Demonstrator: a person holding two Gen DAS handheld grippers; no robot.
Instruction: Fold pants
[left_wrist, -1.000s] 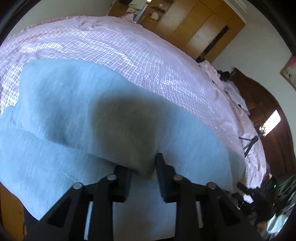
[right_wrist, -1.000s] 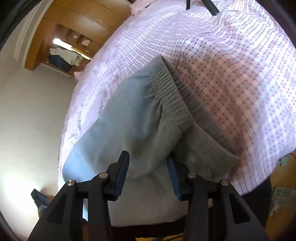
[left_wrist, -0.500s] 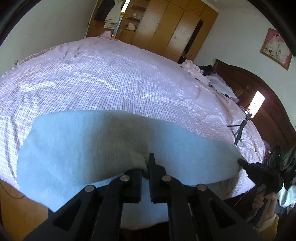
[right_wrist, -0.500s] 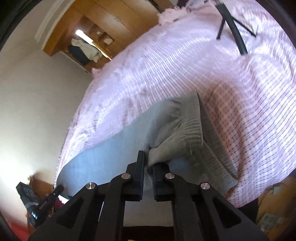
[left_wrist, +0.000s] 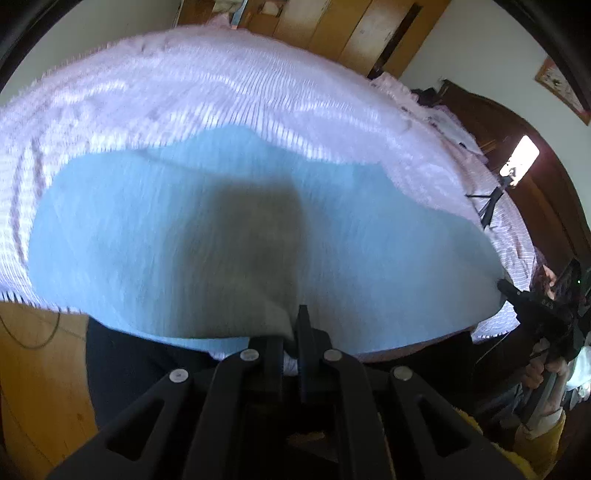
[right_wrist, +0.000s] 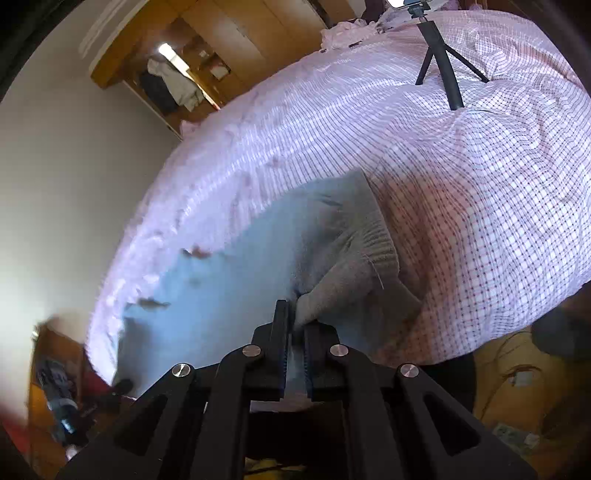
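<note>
The light grey-blue pants (left_wrist: 147, 229) lie across the near edge of the pink checked bed (left_wrist: 229, 85). My left gripper (left_wrist: 293, 332) is shut on the near edge of the pants cloth, which spreads out in front of it with the gripper's shadow on it. In the right wrist view the pants (right_wrist: 229, 280) show their ribbed waistband (right_wrist: 380, 243). My right gripper (right_wrist: 295, 325) is shut on a bunched fold of cloth just below that waistband. The right gripper also shows in the left wrist view (left_wrist: 532, 306) at the far right end of the pants.
A black phone tripod (right_wrist: 443, 70) stands on the bed beyond the waistband; it also shows in the left wrist view (left_wrist: 491, 203). Wooden wardrobes (left_wrist: 332, 33) line the far wall. A dark wooden headboard (left_wrist: 517, 147) stands to the right. Wooden floor (left_wrist: 40, 369) lies below the bed edge.
Both grippers closed on the pants about half a second ago and stay shut. Since then the cloth has shifted: it spreads further over the bed in the left view, with motion blur.
</note>
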